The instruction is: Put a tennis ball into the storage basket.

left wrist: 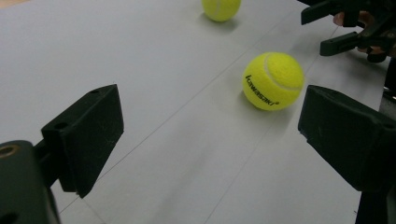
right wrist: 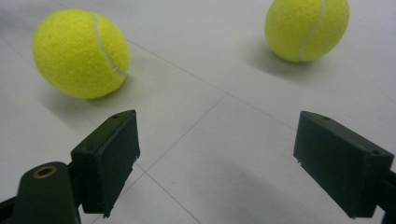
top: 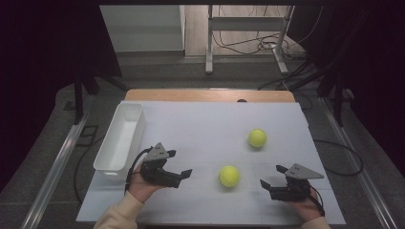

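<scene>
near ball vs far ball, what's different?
The near ball lies between the left tongs and the right tongs; the far ball sits farther up the white sheet, toward the right. The near ball shows black "Kawasaki" lettering in the left gripper view; no print is readable on the far ball. Both are yellow-green tennis balls, resting free, ungripped.
</scene>
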